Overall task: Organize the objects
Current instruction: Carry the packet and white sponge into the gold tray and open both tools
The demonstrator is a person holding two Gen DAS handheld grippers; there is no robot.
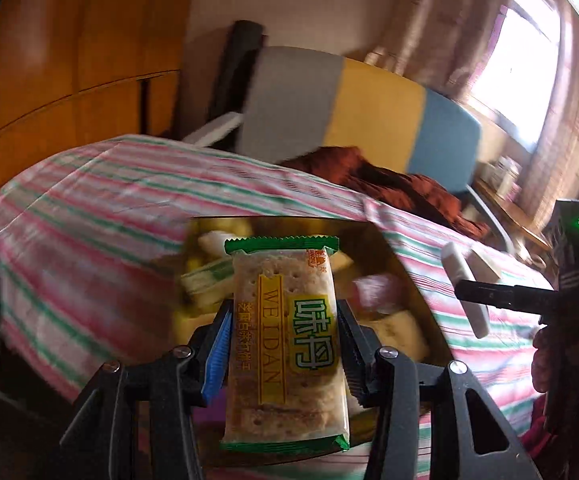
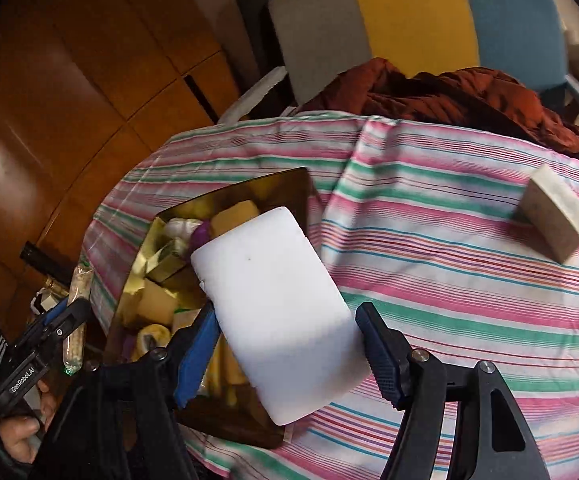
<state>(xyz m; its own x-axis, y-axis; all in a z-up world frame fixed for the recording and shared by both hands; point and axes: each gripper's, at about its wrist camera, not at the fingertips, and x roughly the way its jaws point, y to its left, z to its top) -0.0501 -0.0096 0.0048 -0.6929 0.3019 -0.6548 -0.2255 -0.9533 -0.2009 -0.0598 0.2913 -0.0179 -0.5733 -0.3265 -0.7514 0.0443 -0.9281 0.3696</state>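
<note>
Over the striped tablecloth (image 2: 449, 216), left claw (image 1: 283, 320) grips a cracker packet (image 1: 285, 344), right claw (image 2: 289, 336) a white block (image 2: 277, 312).

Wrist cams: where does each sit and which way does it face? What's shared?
Left wrist: on the left gripper, looking down along its jaws at the cracker packet they clamp, over the gold tin; right gripper at right edge.
Right wrist: on the right gripper, looking down at the white sponge block it grips; left gripper and a hand lower left.
Shared: tin, striped cloth, chair, red jacket.
</note>
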